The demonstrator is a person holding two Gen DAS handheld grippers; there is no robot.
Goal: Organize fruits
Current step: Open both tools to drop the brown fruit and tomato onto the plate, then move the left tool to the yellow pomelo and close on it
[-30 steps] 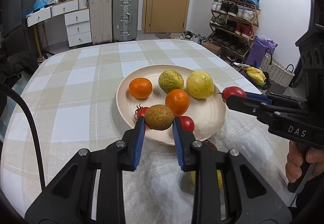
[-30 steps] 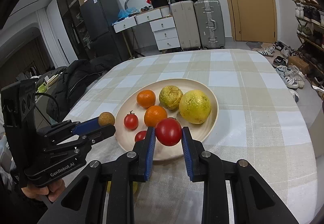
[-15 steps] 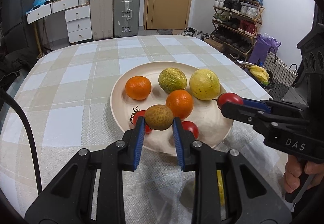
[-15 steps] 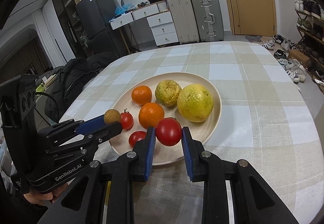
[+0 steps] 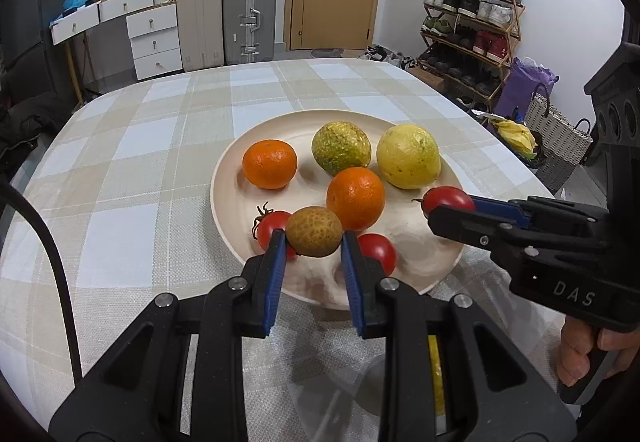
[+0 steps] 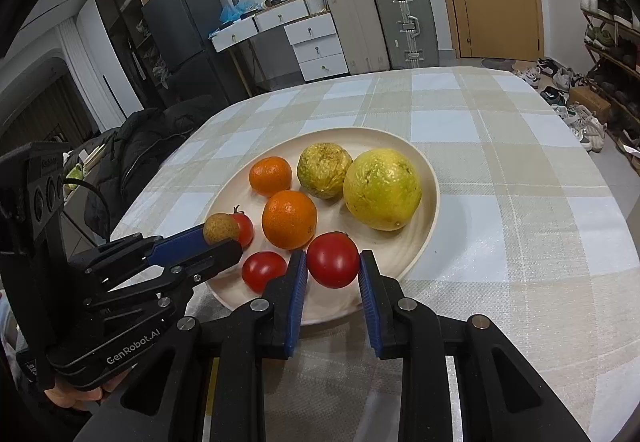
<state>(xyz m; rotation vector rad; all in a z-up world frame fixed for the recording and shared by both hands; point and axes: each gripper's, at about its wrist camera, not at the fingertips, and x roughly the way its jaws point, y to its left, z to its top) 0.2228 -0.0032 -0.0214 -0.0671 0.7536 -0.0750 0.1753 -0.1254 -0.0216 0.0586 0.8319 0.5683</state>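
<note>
A cream plate (image 5: 236, 198) (image 6: 428, 178) on the checked tablecloth holds two oranges (image 5: 270, 164) (image 5: 355, 198), a green-yellow fruit (image 5: 341, 148), a large yellow fruit (image 5: 408, 156) and two red tomatoes (image 5: 266, 228) (image 5: 380, 248). My left gripper (image 5: 314, 240) is shut on a small brown speckled fruit (image 5: 314, 231) (image 6: 220, 228) over the plate's near left part. My right gripper (image 6: 332, 266) is shut on a red tomato (image 6: 333, 260) (image 5: 446, 199) over the plate's near right edge.
A yellow object (image 5: 435, 374) lies on the cloth under my left gripper, mostly hidden. A hand (image 5: 576, 346) grips the right tool's handle. Suitcases, drawers, a door and a shoe rack stand beyond the table's far edge.
Both grippers have moved forward and slightly down over the plate, each still holding its fruit. The fruits on the plate have not moved.
</note>
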